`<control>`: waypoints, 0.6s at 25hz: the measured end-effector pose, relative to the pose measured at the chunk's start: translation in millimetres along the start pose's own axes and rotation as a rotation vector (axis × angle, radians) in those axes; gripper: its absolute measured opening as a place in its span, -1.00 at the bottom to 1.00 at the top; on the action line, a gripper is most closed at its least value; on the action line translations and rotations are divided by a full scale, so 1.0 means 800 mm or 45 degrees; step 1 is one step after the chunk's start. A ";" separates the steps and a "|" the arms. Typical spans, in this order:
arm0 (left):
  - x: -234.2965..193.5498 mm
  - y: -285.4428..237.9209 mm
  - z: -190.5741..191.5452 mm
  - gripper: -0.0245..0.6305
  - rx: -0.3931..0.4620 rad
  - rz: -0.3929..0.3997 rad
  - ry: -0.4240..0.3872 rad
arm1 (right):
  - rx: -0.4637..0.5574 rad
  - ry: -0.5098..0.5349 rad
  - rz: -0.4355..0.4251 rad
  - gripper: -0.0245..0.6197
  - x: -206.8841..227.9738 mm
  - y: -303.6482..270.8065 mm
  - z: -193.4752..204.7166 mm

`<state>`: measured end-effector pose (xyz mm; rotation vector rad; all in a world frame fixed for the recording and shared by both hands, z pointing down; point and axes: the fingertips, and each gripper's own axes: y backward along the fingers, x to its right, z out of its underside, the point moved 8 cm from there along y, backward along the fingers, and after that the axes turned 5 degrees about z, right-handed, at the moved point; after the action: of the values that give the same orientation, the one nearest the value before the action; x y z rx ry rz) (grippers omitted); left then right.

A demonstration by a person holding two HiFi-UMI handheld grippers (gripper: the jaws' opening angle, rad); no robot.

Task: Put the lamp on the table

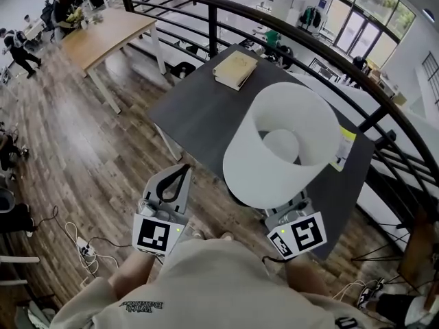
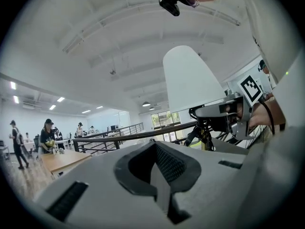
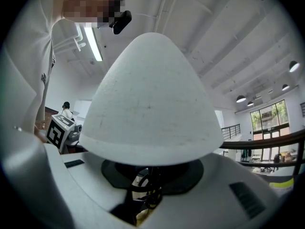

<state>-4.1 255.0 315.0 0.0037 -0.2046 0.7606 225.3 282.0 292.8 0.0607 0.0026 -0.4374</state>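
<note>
The lamp (image 1: pixel 281 142) has a white cone shade and hangs upright over the near edge of the dark table (image 1: pixel 199 108). My right gripper (image 1: pixel 285 214) sits under the shade, mostly hidden by it. In the right gripper view the shade (image 3: pixel 147 99) fills the frame above the jaws, and my right gripper (image 3: pixel 150 190) is shut on the lamp's dark stem and wires. My left gripper (image 1: pixel 180 177) hovers over the floor left of the lamp, its jaws together with nothing in them. The left gripper view has the left gripper (image 2: pixel 159 175) low in frame and the lamp (image 2: pixel 190 80) off to the right.
A tan book (image 1: pixel 235 69) lies at the table's far corner and a yellow-green sheet (image 1: pixel 345 146) at its right edge. A black railing (image 1: pixel 212 5) curves behind the table. A wooden table (image 1: pixel 110 33) with people stands far left. Cables (image 1: pixel 82 245) lie on the floor.
</note>
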 end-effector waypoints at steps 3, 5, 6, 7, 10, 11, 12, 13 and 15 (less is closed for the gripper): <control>-0.001 -0.001 0.000 -0.92 -0.018 -0.066 0.016 | 0.010 -0.004 -0.025 -0.59 0.008 -0.006 0.001; -0.002 -0.004 -0.002 -0.92 -0.023 -0.103 0.008 | 0.013 -0.011 -0.042 -0.59 0.014 -0.012 0.001; -0.002 -0.006 -0.003 -0.92 -0.021 -0.118 0.002 | 0.015 -0.015 -0.052 -0.59 0.017 -0.015 0.001; -0.001 -0.007 -0.004 -0.91 -0.019 -0.132 -0.003 | 0.019 -0.019 -0.062 -0.59 0.019 -0.018 0.001; 0.001 -0.013 -0.005 -0.91 -0.016 -0.167 0.005 | 0.035 -0.023 -0.087 -0.59 0.027 -0.028 0.003; 0.001 -0.015 -0.006 -0.91 -0.014 -0.174 0.010 | 0.041 -0.022 -0.090 -0.59 0.030 -0.032 0.003; 0.001 -0.017 -0.007 -0.92 -0.010 -0.177 0.007 | 0.047 -0.022 -0.093 -0.59 0.031 -0.037 0.004; 0.001 -0.019 -0.007 -0.92 -0.008 -0.178 -0.002 | 0.052 -0.021 -0.095 -0.59 0.032 -0.042 0.004; -0.002 -0.023 -0.004 -0.91 -0.011 -0.176 -0.016 | 0.058 -0.019 -0.099 -0.59 0.033 -0.053 0.007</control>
<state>8.0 241.2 313.0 0.0144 -0.2170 0.6217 231.5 232.4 295.2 0.1028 -0.0197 -0.5160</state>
